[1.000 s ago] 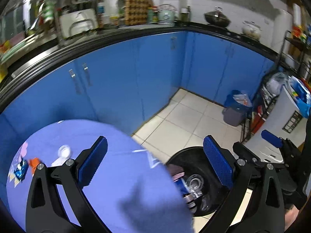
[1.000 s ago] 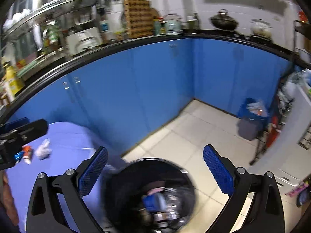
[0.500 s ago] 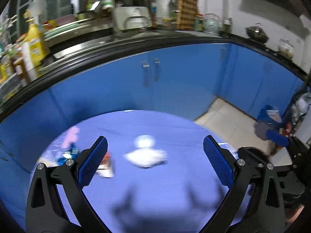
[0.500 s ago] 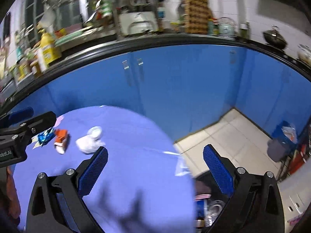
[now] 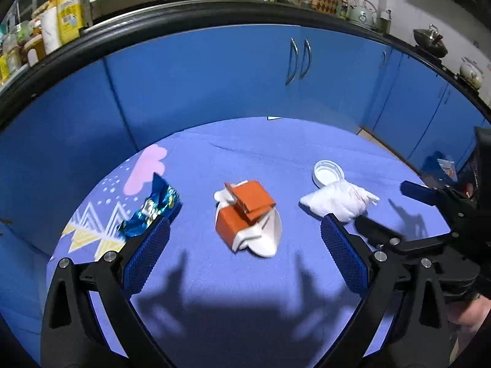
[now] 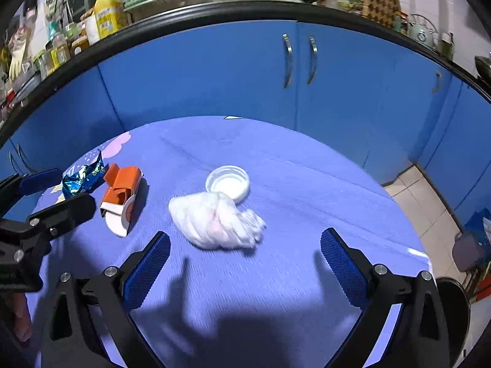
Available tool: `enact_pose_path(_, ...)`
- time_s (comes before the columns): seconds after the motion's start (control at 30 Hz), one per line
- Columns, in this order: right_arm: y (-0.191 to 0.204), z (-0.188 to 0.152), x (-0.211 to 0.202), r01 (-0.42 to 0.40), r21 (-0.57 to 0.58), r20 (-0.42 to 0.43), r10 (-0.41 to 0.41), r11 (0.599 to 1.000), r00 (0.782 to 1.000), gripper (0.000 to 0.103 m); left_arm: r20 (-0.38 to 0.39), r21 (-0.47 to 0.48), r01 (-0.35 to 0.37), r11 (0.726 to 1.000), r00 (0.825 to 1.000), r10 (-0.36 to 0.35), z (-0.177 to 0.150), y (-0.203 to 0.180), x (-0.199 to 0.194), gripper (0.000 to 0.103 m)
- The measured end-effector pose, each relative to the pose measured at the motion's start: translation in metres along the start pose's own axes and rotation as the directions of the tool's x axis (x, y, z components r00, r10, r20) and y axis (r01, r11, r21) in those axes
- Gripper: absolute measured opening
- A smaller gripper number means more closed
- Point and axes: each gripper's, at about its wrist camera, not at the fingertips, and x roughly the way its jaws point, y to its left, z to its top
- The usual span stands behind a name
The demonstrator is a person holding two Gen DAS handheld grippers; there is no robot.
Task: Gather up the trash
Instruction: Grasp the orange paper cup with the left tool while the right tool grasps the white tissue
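Left wrist view: crushed orange-and-white carton (image 5: 245,214) being framed by the wide-spread left claw (image 5: 245,257); right claw (image 6: 245,263), likewise wide, being held over crumpled white tissue (image 6: 216,220).

No text, brand or number could be read anywhere in either view. The yellow bottle (image 5: 70,9) on the kitchen counter carried a label with printing, but it was too small and blurred to make out, and the blue wrapper (image 5: 152,208) and the orange carton (image 5: 245,211) on the worktop (image 5: 245,141) showed no legible lettering. The worktop's cloth bore only printed shapes, a pink cloud, white dots and yellow triangles, with no words among them.
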Motion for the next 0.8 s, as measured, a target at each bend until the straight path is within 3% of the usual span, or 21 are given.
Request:
enact_pose_path(0.2, 0.011, 0.01, 0.022, -0.008, -0.062, -0.011, 0.007, 0.998, 1.0, 0.092, -0.059, -0.011, 0.018, 1.0, 0.998, -0.019, 0.013, 0.007, 0.04, 0.09)
enact_pose_path(0.23, 0.011, 0.012, 0.024, -0.016, -0.065, -0.012, 0.016, 0.998, 1.0, 0.08, -0.064, -0.011, 0.014, 1.0, 0.998, -0.015, 0.013, 0.007, 0.044, 0.088)
enact_pose_path(0.27, 0.012, 0.013, 0.025, -0.018, -0.075, -0.018, 0.017, 0.997, 1.0, 0.063, -0.068, -0.016, 0.014, 1.0, 0.998, -0.015, 0.013, 0.008, 0.048, 0.085)
enact_pose_path(0.33, 0.013, 0.013, 0.031, -0.058, -0.086, -0.054, 0.053, 0.995, 0.997, 0.044, -0.088, -0.035, 0.022, 0.999, 0.996, -0.025, 0.011, 0.011, 0.055, 0.078)
enact_pose_path(0.37, 0.014, 0.013, 0.032, -0.076, -0.087, -0.059, 0.071, 0.993, 0.996, 0.036, -0.098, -0.043, 0.026, 0.999, 0.995, -0.03, 0.009, 0.013, 0.058, 0.074)
enact_pose_path(0.4, 0.015, 0.012, 0.031, -0.084, -0.091, -0.06, 0.079, 0.992, 0.995, 0.033, -0.108, -0.053, 0.031, 0.998, 0.993, -0.036, 0.007, 0.014, 0.061, 0.07)
enact_pose_path(0.43, 0.016, 0.01, 0.03, -0.084, -0.099, -0.059, 0.079, 0.992, 0.995, 0.03, -0.115, -0.056, 0.029, 0.998, 0.993, -0.035, 0.005, 0.015, 0.062, 0.06)
enact_pose_path(0.57, 0.017, 0.002, 0.018, -0.096, -0.103, -0.061, 0.09, 0.99, 0.994, 0.028, -0.099, -0.052, 0.058, 0.997, 0.993, -0.063, 0.002, 0.014, 0.054, 0.054)
enact_pose_path(0.8, 0.011, -0.009, -0.019, -0.071, -0.097, -0.037, 0.068, 0.993, 0.997, 0.028, -0.079, -0.048, 0.067, 0.997, 0.994, -0.07, -0.01, 0.005, 0.023, 0.054)
